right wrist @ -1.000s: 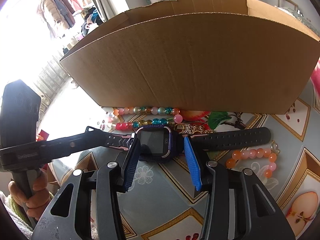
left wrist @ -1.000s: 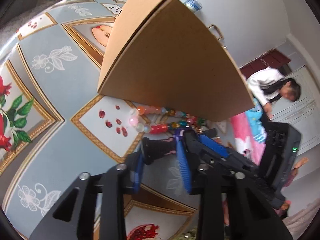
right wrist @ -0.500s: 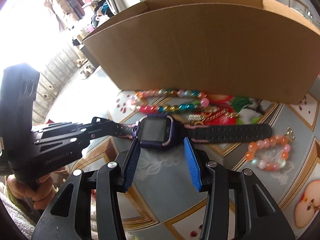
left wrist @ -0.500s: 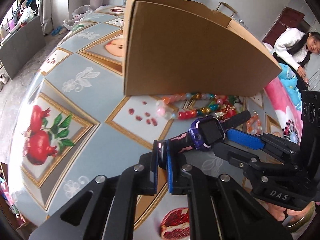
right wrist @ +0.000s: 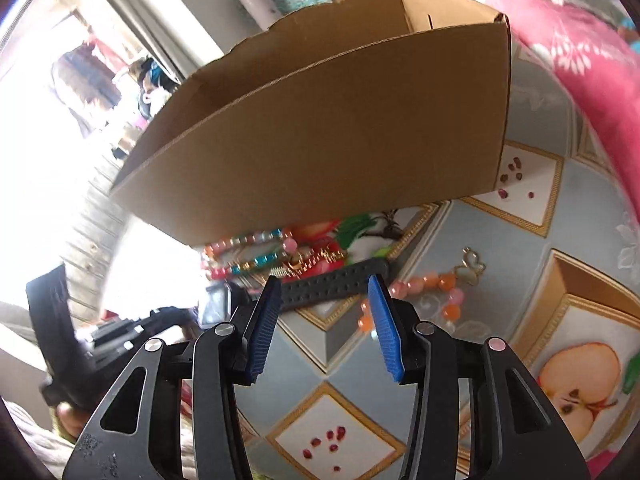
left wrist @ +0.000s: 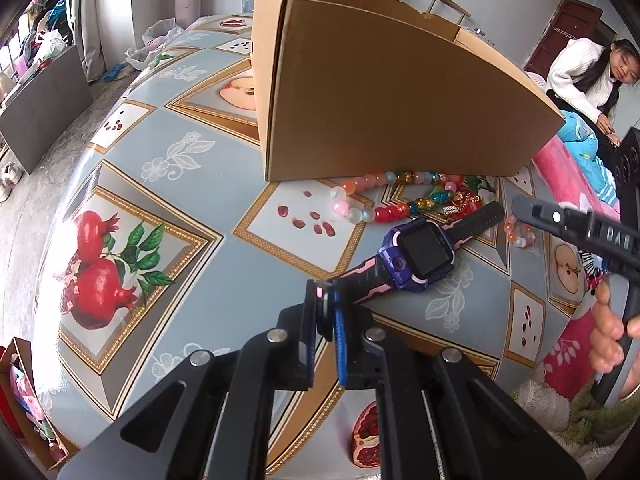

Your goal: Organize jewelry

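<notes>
A purple smartwatch [left wrist: 420, 254] lies on the patterned tablecloth in front of a cardboard box [left wrist: 380, 108]. My left gripper [left wrist: 328, 308] is shut on the watch's pink-and-black strap end. In the right wrist view the watch's other strap [right wrist: 336, 276], plain black, lies just beyond my right gripper [right wrist: 323, 286], whose blue pads stand apart with nothing between them. A multicoloured bead necklace [left wrist: 372, 196] and a gold chain [right wrist: 316, 260] lie against the box's foot. An orange bead bracelet [right wrist: 432, 292] sits to the right of the strap.
The box [right wrist: 340, 140] is open-topped and tall, close behind the jewelry. A pink blanket [right wrist: 560, 40] runs along the table's right side. A person in a white top [left wrist: 588, 76] sits at the back right. A hand [left wrist: 608, 336] holds the right gripper's handle.
My left gripper closed on the watch's strap end and rolled. My right gripper moved right, from over the watch face to the black strap, and tilted.
</notes>
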{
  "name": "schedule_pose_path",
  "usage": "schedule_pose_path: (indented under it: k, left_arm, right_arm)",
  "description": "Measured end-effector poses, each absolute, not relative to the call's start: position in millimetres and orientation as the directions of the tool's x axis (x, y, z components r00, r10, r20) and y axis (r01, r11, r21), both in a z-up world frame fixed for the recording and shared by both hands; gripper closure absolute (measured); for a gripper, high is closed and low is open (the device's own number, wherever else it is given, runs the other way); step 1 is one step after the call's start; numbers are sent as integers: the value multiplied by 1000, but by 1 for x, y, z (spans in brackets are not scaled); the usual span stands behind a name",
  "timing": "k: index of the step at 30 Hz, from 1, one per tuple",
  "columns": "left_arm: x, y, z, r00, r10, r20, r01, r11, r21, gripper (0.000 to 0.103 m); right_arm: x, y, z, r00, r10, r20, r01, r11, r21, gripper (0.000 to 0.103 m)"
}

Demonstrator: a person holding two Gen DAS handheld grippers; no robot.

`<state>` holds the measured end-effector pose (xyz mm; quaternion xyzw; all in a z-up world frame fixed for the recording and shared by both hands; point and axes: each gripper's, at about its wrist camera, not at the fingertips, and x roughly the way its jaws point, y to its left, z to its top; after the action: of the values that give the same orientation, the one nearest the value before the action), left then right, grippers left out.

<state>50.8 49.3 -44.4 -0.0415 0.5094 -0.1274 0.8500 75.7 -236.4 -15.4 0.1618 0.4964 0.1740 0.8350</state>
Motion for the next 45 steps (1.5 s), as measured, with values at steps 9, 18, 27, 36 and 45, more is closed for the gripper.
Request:
schedule_pose_path:
  k: [9, 18, 27, 36, 45]
  left_arm:
    - [51, 54, -45, 443, -283, -851, 178, 958, -226, 95]
    - [51, 55, -44, 443, -293, -847, 189, 954, -232, 95]
    - [51, 53, -45, 448, -284, -848, 194, 957, -218, 95]
    - [51, 45, -44, 459, -264, -849, 192, 962, -195, 95]
    - [52, 43, -44, 459, -259, -850, 192, 963, -189, 95]
  right_arm:
    - [80, -239, -25, 387, 452, -804, -88, 886, 456, 61]
    - [92, -253, -21, 410, 390, -824, -66, 914, 400, 61]
    - [106, -232, -23, 404, 368, -837, -54, 923, 380, 59]
    - [108, -259, -23, 385, 557, -736, -38, 806, 590, 58]
    - [110, -270, -21, 354, 695, -626, -62, 685, 726, 57]
